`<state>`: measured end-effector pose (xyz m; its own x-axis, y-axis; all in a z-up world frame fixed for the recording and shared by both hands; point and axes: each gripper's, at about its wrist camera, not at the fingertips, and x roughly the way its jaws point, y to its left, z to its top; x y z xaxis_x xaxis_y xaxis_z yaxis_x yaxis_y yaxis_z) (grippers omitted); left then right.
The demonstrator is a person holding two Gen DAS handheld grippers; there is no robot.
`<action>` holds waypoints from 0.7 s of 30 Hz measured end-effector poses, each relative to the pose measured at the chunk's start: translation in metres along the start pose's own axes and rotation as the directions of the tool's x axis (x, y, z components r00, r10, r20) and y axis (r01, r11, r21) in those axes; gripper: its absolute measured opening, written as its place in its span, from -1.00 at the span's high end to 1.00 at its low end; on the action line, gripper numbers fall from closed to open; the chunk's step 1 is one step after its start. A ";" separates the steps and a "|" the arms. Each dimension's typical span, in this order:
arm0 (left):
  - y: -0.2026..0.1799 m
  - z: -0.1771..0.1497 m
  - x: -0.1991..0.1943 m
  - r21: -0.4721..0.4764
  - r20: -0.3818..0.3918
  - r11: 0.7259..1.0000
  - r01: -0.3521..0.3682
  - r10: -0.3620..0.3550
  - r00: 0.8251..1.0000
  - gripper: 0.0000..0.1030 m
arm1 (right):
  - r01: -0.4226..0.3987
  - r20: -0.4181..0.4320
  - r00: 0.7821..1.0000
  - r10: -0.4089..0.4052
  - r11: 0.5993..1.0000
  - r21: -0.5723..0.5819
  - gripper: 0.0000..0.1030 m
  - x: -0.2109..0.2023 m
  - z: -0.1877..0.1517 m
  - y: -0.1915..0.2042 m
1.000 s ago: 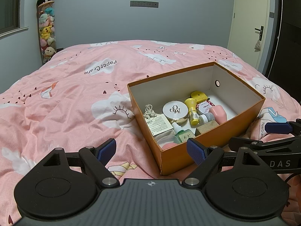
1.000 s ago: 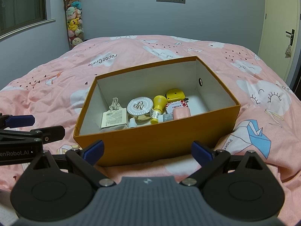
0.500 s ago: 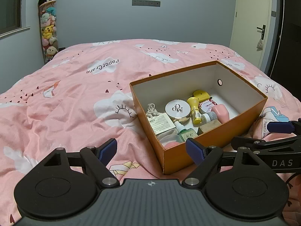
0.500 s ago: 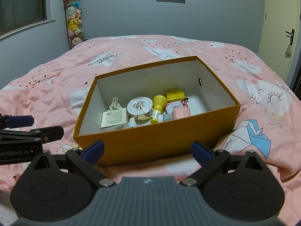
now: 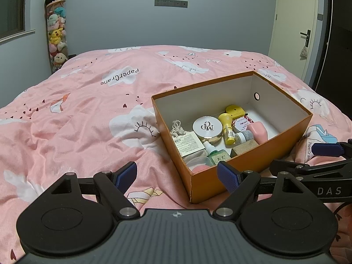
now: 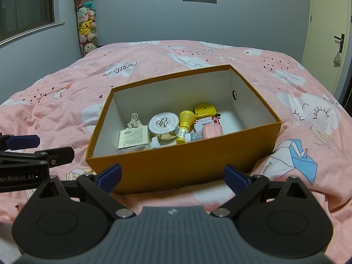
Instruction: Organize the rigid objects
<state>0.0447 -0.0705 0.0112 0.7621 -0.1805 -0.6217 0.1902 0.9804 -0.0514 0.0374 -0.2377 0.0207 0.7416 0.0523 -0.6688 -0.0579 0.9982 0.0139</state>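
Since a second ago the left tongs (image 5: 176,173) have eased slightly back and left from the box (image 5: 253,165), while the right tongs (image 6: 172,176) have kept their place. Both tongs are level, spread wide and empty, low over the bed (image 5: 77,121), side by side at the box's near wall. Inside lie a compact (image 6: 163,125), yellow bottle (image 6: 184,127) and pink case (image 6: 212,131).

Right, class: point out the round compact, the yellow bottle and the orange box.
Compact (image 6: 163,122), right wrist view, centre of lid.
Yellow bottle (image 6: 186,118), right wrist view, wide cap.
Box (image 6: 187,165), right wrist view, near outer wall.
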 end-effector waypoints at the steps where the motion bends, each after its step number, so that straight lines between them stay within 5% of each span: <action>1: 0.000 0.000 0.000 0.000 0.000 1.000 0.000 0.000 1.000 -0.88 | 0.000 0.000 1.000 0.000 1.000 0.000 -0.89 0.000 0.000 0.000; 21: -0.001 0.000 -0.001 0.001 0.001 1.000 0.001 -0.001 1.000 -0.88 | 0.001 -0.003 1.000 -0.001 1.000 0.002 -0.89 0.000 -0.002 0.001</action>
<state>0.0443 -0.0711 0.0120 0.7627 -0.1815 -0.6208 0.1913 0.9802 -0.0515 0.0362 -0.2372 0.0187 0.7394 0.0508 -0.6714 -0.0553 0.9984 0.0146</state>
